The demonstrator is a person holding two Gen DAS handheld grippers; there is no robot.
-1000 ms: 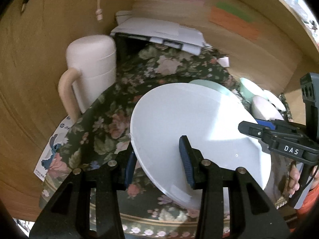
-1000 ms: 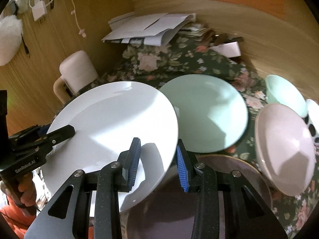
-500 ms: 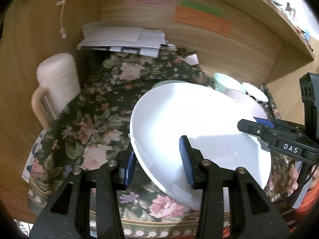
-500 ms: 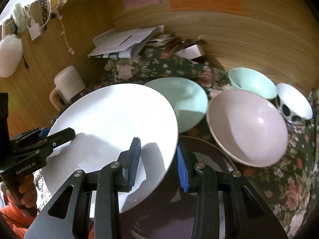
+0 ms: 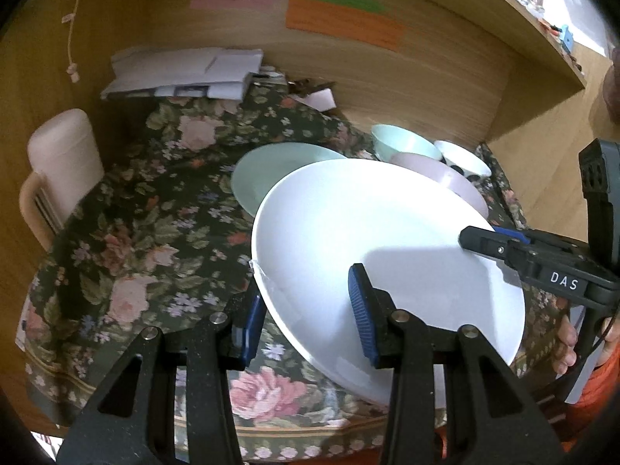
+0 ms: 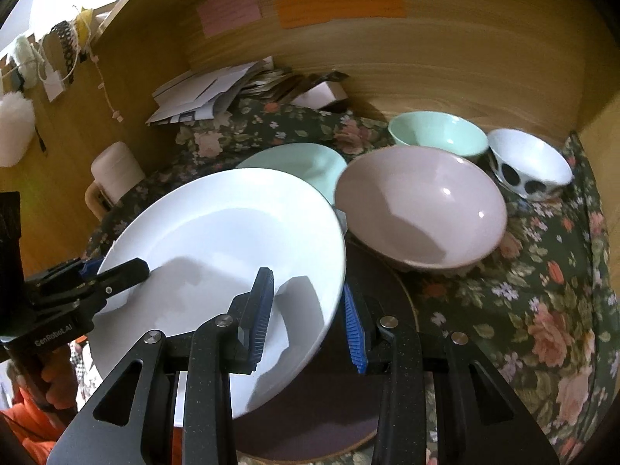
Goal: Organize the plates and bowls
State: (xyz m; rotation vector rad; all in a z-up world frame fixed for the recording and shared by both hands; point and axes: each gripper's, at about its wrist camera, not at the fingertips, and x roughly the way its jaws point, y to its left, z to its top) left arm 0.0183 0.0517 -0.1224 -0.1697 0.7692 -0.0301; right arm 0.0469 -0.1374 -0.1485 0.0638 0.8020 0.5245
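A large white plate (image 5: 372, 255) hangs tilted above the floral cloth, held from both sides. My left gripper (image 5: 304, 316) is shut on its left rim, and my right gripper (image 6: 308, 317) is shut on its right rim (image 6: 217, 240). Each gripper shows in the other's view: the right fingers (image 5: 484, 240) and the left fingers (image 6: 124, 271) lie on the plate. Under the right gripper lies a dark brown plate (image 6: 329, 395). Behind are a mint plate (image 6: 302, 162), a pink bowl (image 6: 418, 201), a mint bowl (image 6: 438, 131) and a white bowl with black spots (image 6: 531, 162).
A floral cloth (image 5: 147, 240) covers the table inside a wooden alcove. A beige handled jug (image 5: 62, 155) stands at the far left, and a pile of papers (image 5: 182, 73) lies at the back wall. A hand (image 5: 565, 341) holds the right gripper.
Both grippers, still holding the white plate, have risen and drawn back from the table. The jug and the papers look smaller, and the bowls on the right have come into view.
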